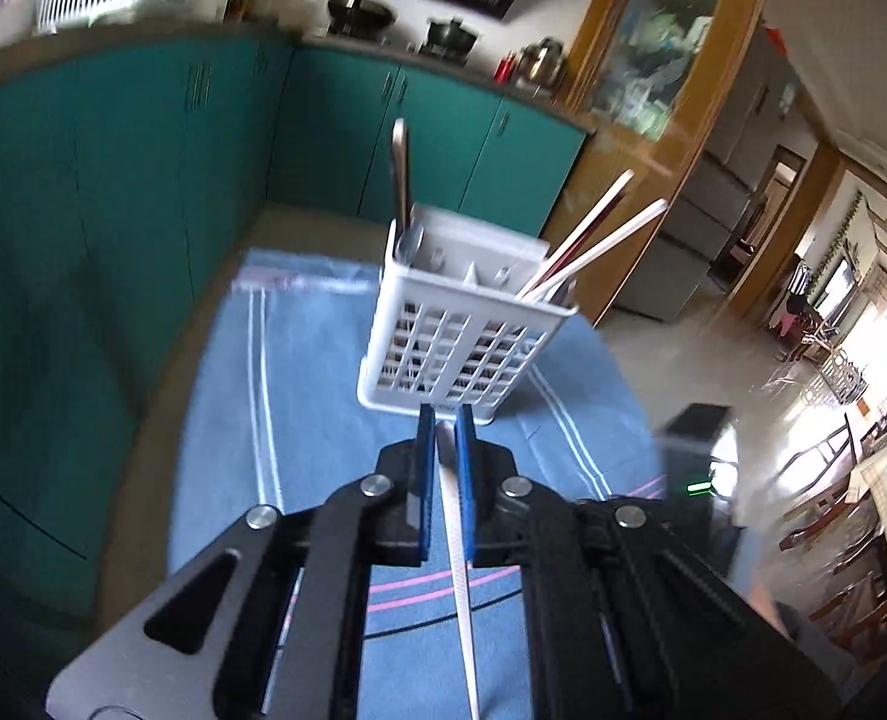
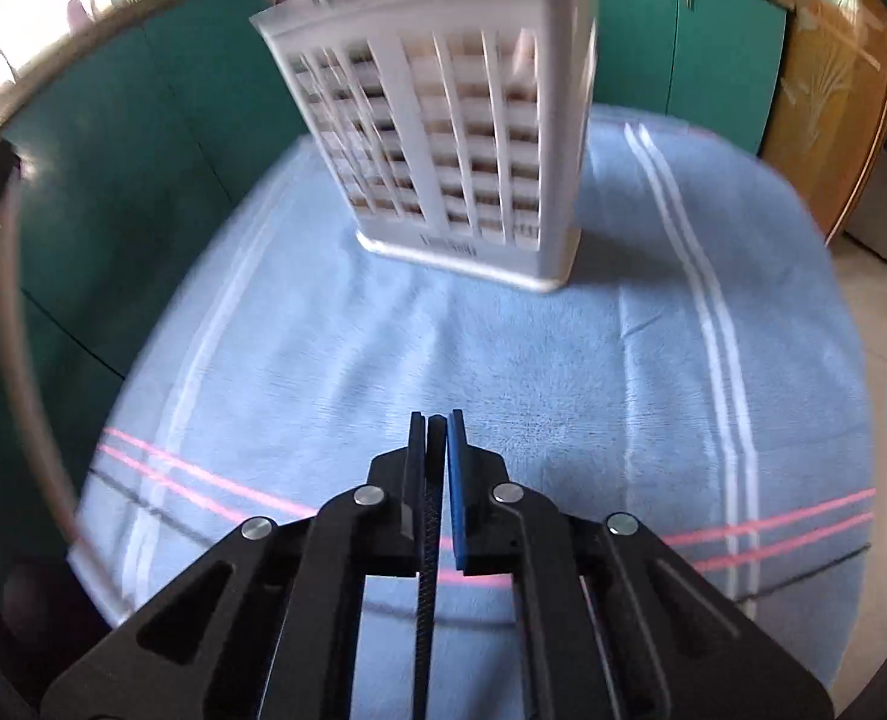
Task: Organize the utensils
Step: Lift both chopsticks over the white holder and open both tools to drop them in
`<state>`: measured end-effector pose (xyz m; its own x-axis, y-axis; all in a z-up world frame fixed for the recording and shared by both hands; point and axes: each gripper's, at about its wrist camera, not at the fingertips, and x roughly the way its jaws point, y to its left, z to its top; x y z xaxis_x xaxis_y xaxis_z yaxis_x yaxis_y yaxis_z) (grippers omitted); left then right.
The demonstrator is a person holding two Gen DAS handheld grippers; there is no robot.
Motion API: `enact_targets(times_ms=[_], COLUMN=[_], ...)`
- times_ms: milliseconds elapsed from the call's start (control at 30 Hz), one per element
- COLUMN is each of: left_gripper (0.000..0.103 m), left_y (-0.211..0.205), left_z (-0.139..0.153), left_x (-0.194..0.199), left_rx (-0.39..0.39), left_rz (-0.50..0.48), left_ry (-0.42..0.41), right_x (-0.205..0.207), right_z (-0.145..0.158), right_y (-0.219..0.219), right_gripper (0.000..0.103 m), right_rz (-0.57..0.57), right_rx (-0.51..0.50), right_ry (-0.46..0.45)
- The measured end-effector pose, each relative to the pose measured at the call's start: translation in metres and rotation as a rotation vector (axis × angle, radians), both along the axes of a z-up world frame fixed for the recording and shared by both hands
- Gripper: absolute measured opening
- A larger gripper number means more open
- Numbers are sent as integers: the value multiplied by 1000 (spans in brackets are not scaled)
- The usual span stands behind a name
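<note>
A white slotted utensil caddy (image 1: 461, 330) stands on a blue towel (image 1: 299, 372). It holds a metal utensil handle (image 1: 400, 174) at the back left and two pale chopsticks (image 1: 599, 234) leaning right. My left gripper (image 1: 447, 420) is shut on a white chopstick (image 1: 458, 552), just in front of the caddy's base. In the right wrist view the caddy (image 2: 443, 138) stands ahead. My right gripper (image 2: 437, 420) is shut on a thin black ridged stick (image 2: 426, 600), above the towel (image 2: 503, 360).
Teal cabinets (image 1: 143, 180) run behind and to the left of the table. A black box with a green light (image 1: 698, 450) sits at the towel's right edge. A long grey utensil handle (image 2: 17, 330) curves along the far left in the right wrist view.
</note>
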<state>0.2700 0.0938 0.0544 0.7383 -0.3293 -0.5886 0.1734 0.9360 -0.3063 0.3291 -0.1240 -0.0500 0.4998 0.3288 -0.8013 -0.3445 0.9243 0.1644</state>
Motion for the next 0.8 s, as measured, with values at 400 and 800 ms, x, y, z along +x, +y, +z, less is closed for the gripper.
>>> enact_targets(times_ms=[400, 800], left_gripper=[6, 6], left_y=[3, -15], left_z=[82, 170], left_x=[-63, -40], left_rx=[46, 114], left_rz=[-21, -39], left_ry=[-145, -232], right_x=[-95, -86], right_z=[129, 258], right_y=[-58, -51], right_gripper=[6, 6], right_rz=[20, 72], right_rx=[185, 240], right_ry=[-224, -439])
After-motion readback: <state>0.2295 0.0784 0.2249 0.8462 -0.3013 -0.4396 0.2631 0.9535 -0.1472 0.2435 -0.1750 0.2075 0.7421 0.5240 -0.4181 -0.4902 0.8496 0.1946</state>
